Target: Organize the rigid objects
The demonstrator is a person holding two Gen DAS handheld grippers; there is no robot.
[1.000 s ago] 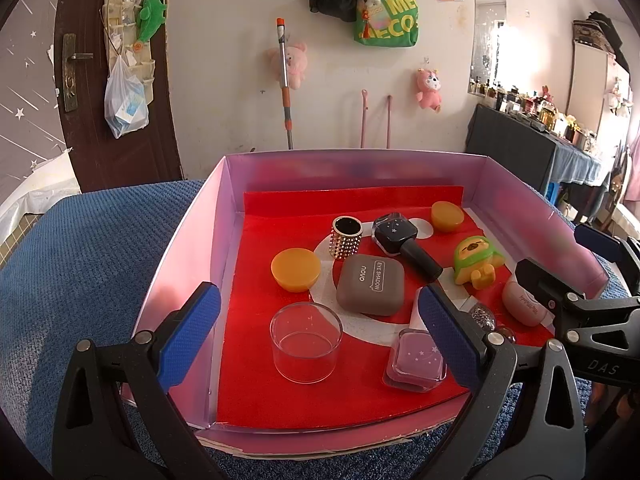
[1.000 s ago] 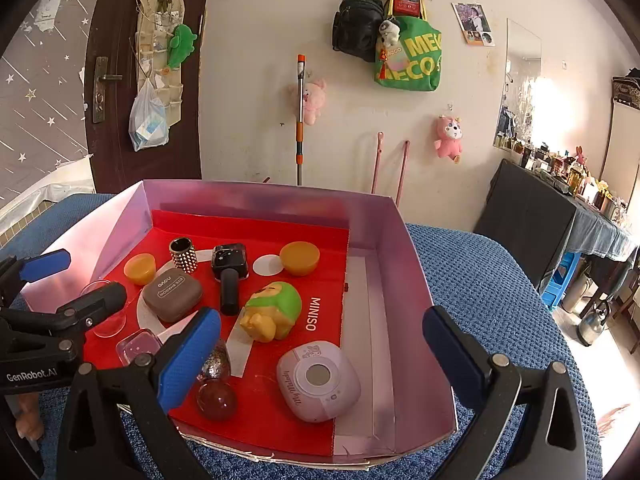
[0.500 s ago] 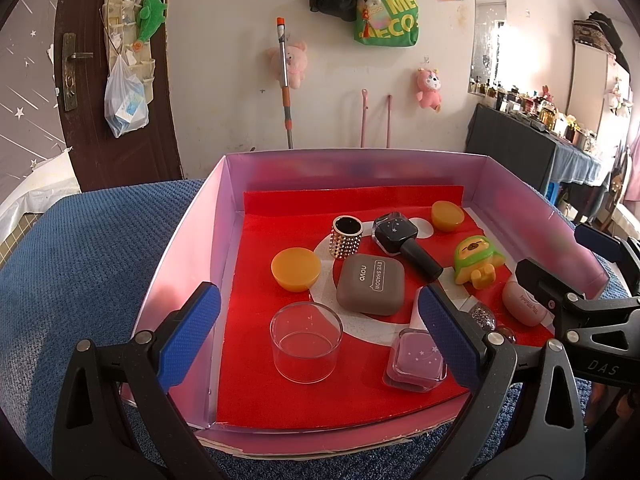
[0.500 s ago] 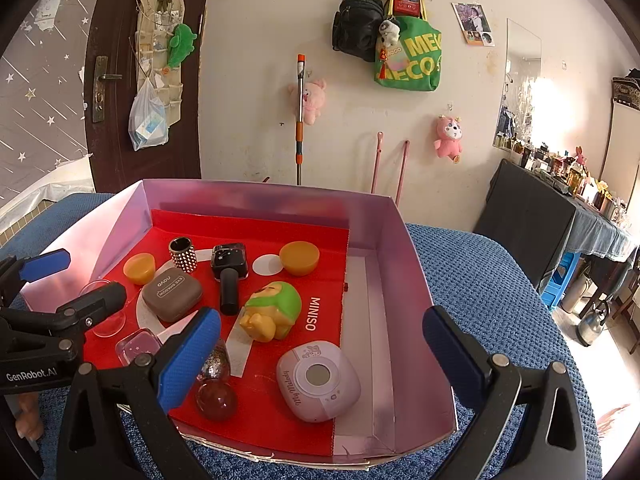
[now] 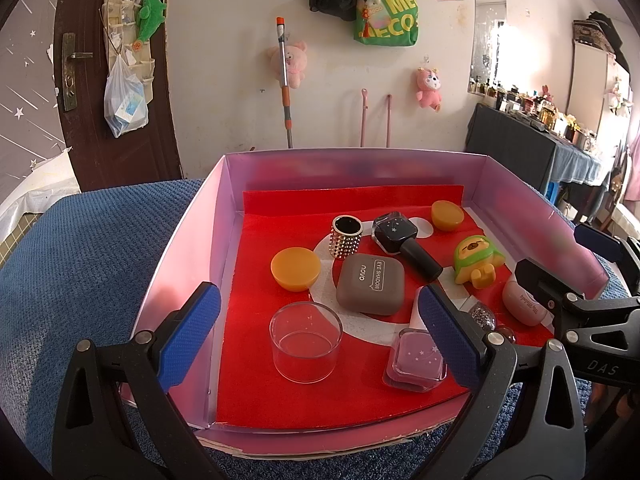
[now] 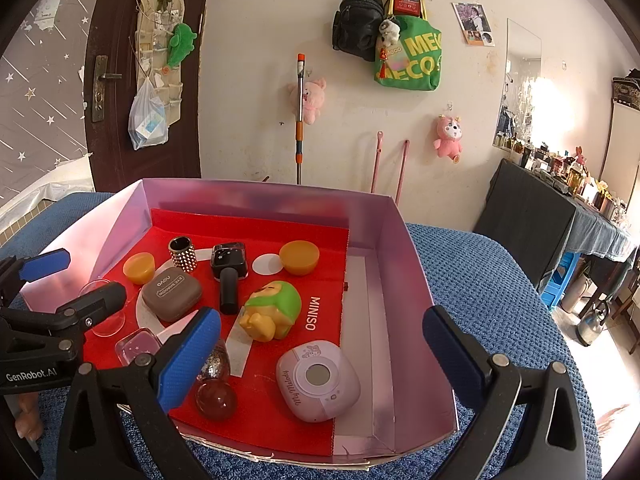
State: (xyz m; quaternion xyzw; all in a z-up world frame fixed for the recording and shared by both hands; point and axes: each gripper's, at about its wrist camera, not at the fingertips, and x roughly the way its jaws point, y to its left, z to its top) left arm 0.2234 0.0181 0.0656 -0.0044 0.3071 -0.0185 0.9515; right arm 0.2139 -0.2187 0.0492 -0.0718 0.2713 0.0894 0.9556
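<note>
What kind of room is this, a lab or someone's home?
Most likely a lived-in home room, perhaps a bedroom: plush toys and a green tote bag hang on the wall, and a dresser crowded with bottles stands beside a mirror.

A blue textured cloth surface [image 5: 92,248] carries the pink box [image 5: 188,236].

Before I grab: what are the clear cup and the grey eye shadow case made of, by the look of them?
Clear cup: glass or hard clear plastic, glossy; the red liner shows through its walls, so I cannot tell which. Grey eye shadow case: likely moulded plastic with a matte finish; rounded corners, soft even sheen, white printed lettering.
</note>
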